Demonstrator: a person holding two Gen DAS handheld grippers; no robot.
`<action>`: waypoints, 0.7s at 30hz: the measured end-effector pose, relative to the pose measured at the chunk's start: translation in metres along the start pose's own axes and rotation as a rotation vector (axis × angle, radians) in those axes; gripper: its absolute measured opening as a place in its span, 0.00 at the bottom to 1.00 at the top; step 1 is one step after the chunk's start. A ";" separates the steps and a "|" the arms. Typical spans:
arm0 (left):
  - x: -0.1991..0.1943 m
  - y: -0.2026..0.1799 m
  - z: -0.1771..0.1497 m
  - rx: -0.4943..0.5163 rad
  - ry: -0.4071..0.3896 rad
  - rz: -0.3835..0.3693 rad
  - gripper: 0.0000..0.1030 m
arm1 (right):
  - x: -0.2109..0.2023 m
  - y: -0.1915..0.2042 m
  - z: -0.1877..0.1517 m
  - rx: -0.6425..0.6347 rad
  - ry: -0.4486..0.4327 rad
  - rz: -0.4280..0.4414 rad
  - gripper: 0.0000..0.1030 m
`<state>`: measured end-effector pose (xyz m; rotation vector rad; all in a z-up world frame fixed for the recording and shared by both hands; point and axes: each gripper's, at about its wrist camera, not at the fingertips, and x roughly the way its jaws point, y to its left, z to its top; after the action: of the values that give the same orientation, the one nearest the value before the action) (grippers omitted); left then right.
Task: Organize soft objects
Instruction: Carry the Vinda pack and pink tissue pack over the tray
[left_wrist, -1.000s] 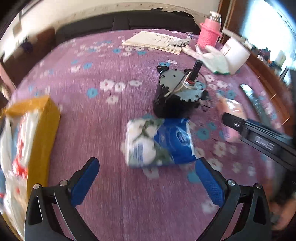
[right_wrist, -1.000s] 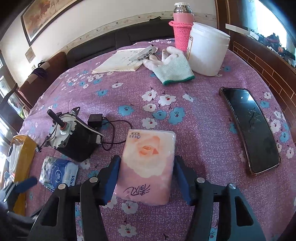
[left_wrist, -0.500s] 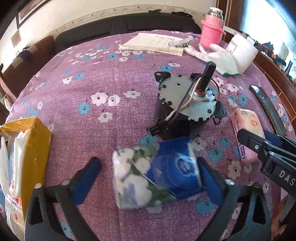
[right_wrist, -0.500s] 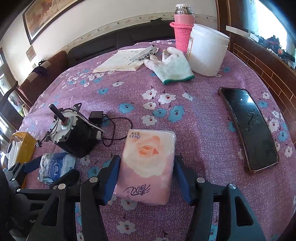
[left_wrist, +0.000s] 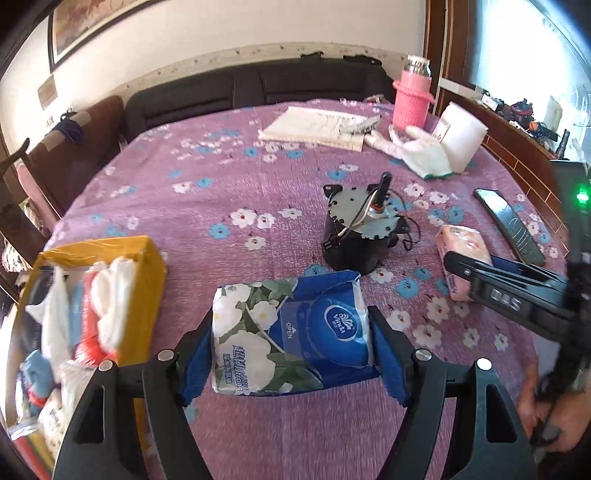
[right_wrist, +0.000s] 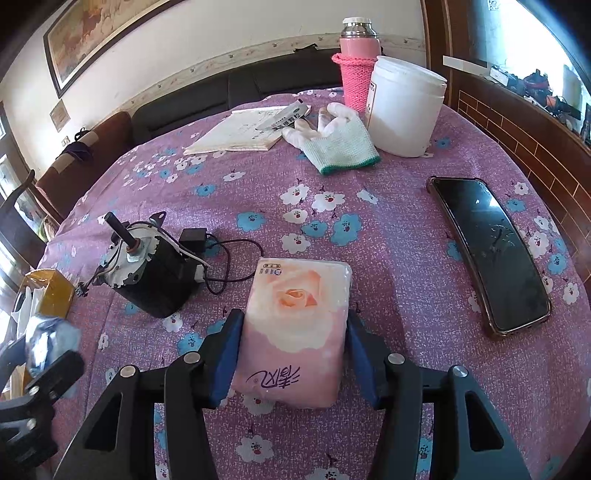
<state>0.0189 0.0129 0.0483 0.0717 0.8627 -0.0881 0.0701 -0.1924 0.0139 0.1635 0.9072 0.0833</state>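
My left gripper (left_wrist: 291, 354) is shut on a blue and white flowered tissue pack (left_wrist: 288, 332) and holds it lifted above the purple flowered tablecloth (left_wrist: 221, 192). A yellow box (left_wrist: 85, 295) with soft items in it stands at the left. My right gripper (right_wrist: 291, 354) has both pads against the sides of a pink rose tissue pack (right_wrist: 295, 328), which lies on the cloth. That pink pack also shows in the left wrist view (left_wrist: 461, 254). A white knitted glove (right_wrist: 336, 144) lies at the back.
A black motor (right_wrist: 147, 269) with a cable lies left of the pink pack. A phone (right_wrist: 491, 251) lies at the right. A white tub (right_wrist: 402, 110), a pink flask (right_wrist: 356, 62) and a notebook (right_wrist: 240, 129) stand at the back. A dark sofa lies beyond.
My left gripper closed on the blue tissue pack and lifted it off the cloth, drawing back from the motor. The right gripper and pink pack stayed in place.
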 end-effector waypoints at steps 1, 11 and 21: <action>-0.007 0.001 -0.003 0.003 -0.014 0.002 0.72 | 0.000 0.000 -0.001 0.004 -0.002 -0.004 0.56; -0.060 0.026 -0.030 -0.030 -0.093 0.014 0.72 | -0.009 -0.001 -0.008 0.013 -0.050 -0.061 0.55; -0.095 0.070 -0.066 -0.119 -0.126 0.057 0.73 | -0.038 0.010 -0.019 -0.033 -0.138 -0.121 0.56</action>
<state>-0.0848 0.0940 0.0795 -0.0210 0.7380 0.0122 0.0319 -0.1860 0.0334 0.0825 0.7756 -0.0248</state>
